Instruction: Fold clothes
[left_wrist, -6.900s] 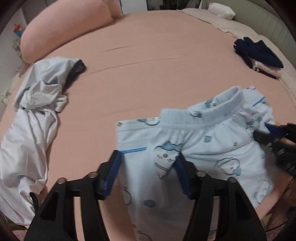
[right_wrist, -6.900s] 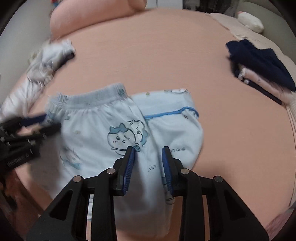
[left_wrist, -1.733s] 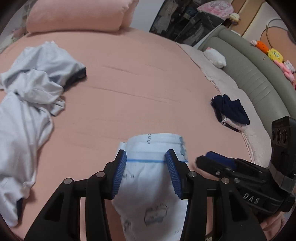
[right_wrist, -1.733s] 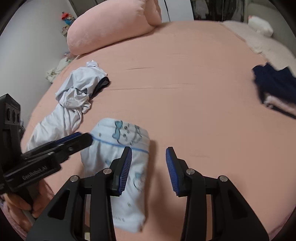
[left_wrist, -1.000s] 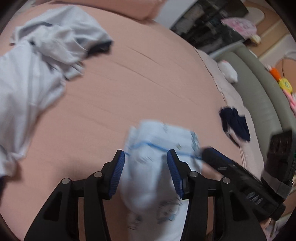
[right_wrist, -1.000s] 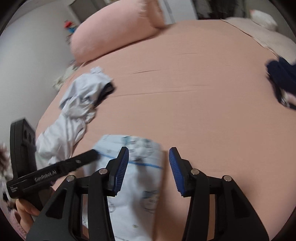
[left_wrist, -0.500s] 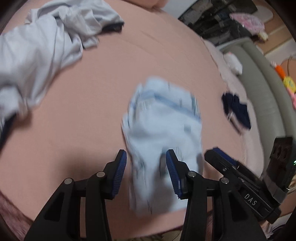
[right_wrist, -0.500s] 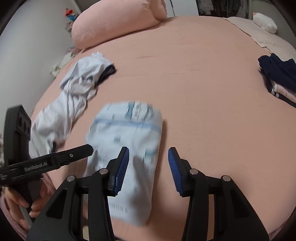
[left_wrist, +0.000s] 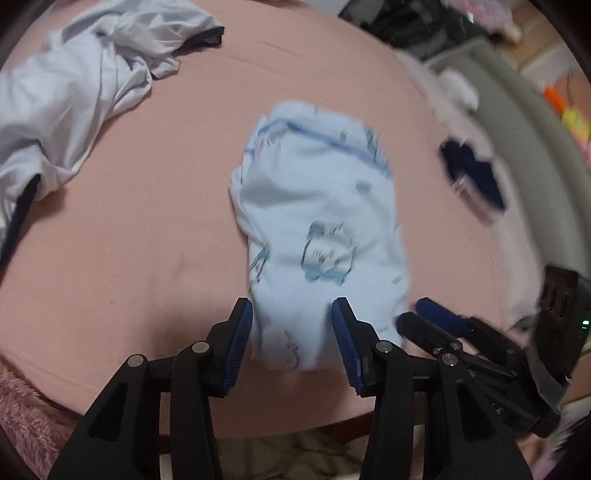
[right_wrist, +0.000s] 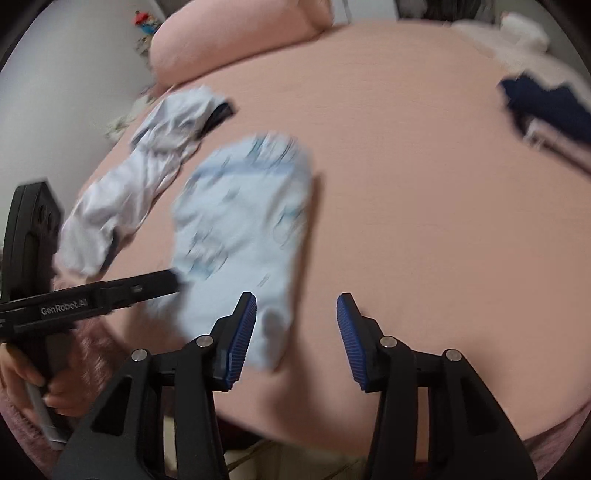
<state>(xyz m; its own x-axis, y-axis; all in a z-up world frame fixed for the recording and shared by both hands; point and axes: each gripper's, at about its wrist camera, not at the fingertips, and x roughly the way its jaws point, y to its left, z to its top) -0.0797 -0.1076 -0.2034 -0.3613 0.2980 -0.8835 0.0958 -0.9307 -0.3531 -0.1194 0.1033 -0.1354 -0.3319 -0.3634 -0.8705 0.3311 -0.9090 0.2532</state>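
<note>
Pale-blue printed cotton: folded garment (left_wrist: 317, 236) lies flat on the pink bed sheet (left_wrist: 147, 221), near its front edge. Left gripper (left_wrist: 291, 332) and right gripper (right_wrist: 295, 328) both spread wide, empty. Crumpled white shirt (left_wrist: 74, 81) well apart; dark folded pile (right_wrist: 546, 107) far right.

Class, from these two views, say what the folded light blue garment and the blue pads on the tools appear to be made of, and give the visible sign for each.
Folded garment: probably soft matte cotton knit; it creases limply and carries printed cartoon figures. Pads on the left tool: likely rubber or ridged plastic, given fine parallel ribbing and dull blue surface.
</note>
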